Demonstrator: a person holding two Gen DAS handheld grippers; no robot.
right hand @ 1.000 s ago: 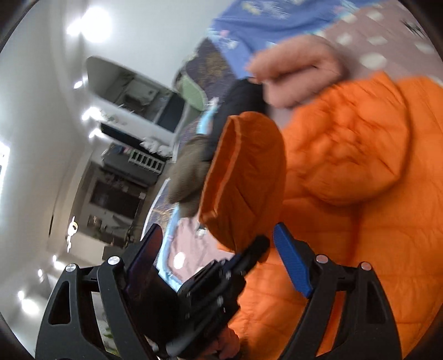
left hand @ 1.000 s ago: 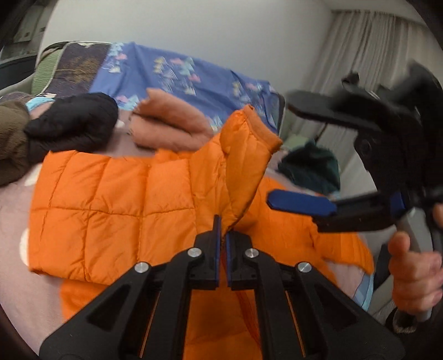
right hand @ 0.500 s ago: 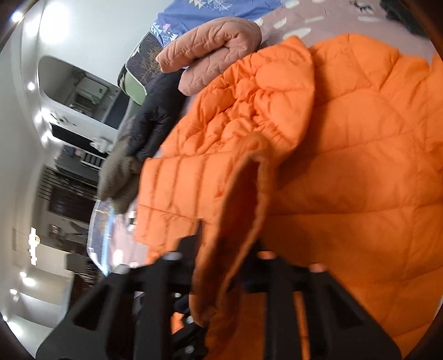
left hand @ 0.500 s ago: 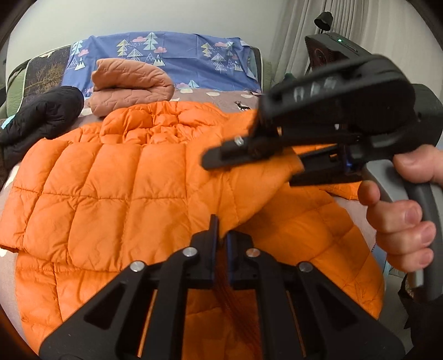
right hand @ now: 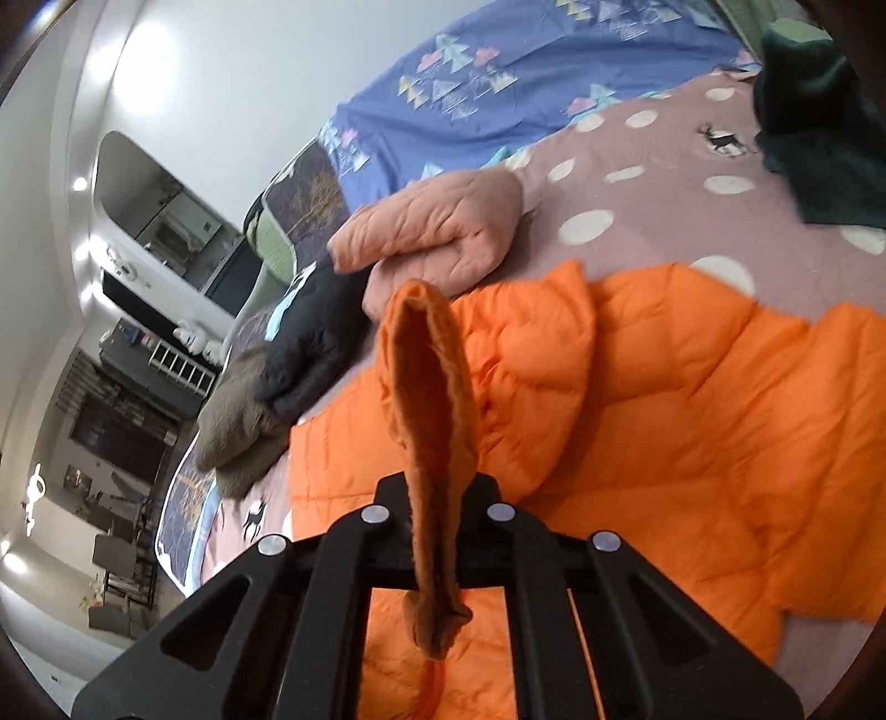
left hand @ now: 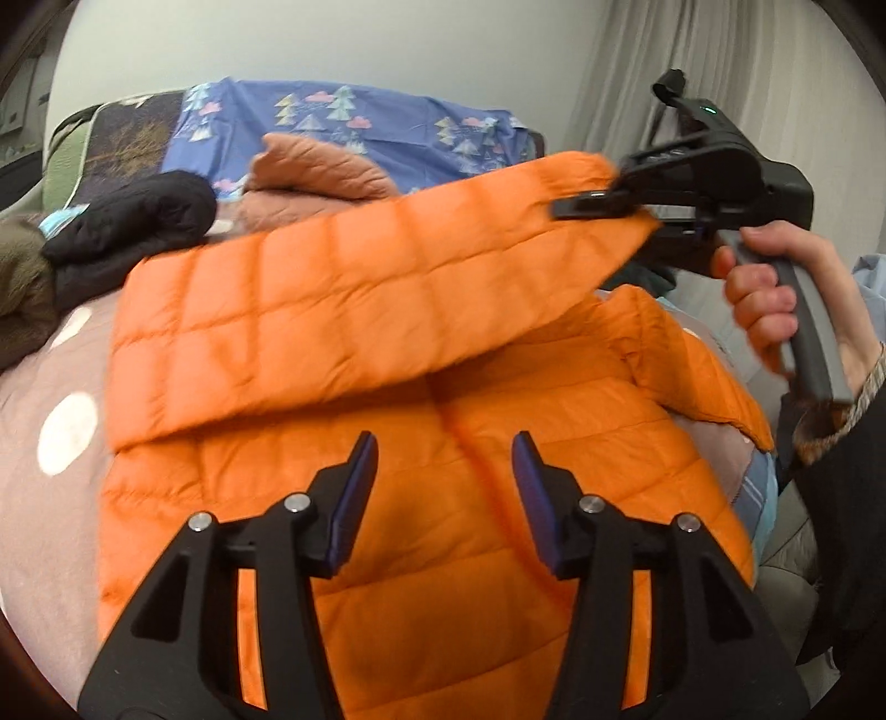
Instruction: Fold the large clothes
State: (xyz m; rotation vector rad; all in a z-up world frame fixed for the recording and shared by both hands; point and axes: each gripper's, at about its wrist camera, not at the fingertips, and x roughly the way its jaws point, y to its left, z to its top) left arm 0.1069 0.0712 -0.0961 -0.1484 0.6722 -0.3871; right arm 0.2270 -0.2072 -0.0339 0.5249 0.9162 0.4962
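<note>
Orange puffer jacket (left hand: pixel 421 531) sleeve (left hand: pixel 360 310) has passed over; left gripper (left hand: pixel 446 493) now gapes empty, right gripper (right hand: pixel 437 531) clamps the cuff (right hand: pixel 429 421), fold proceeding.

Left tongs (left hand: pixel 444 501) gape wide and empty; right tongs (right hand: pixel 437 531) are clamped tight

jacket (left hand: pixel 421 310) orange | bedspread (right hand: pixel 637 183) mauve, white dots | pillow (left hand: pixel 343 122) blue, trees

Wall (left hand: pixel 332 50): plain, pale, far side. Curtain (left hand: pixel 736 83): light, pleated, far right. Bed cover (right hand: pixel 637 183): mauve with white dots; blue sheet (right hand: pixel 498 88) with tree print beyond it.
</note>
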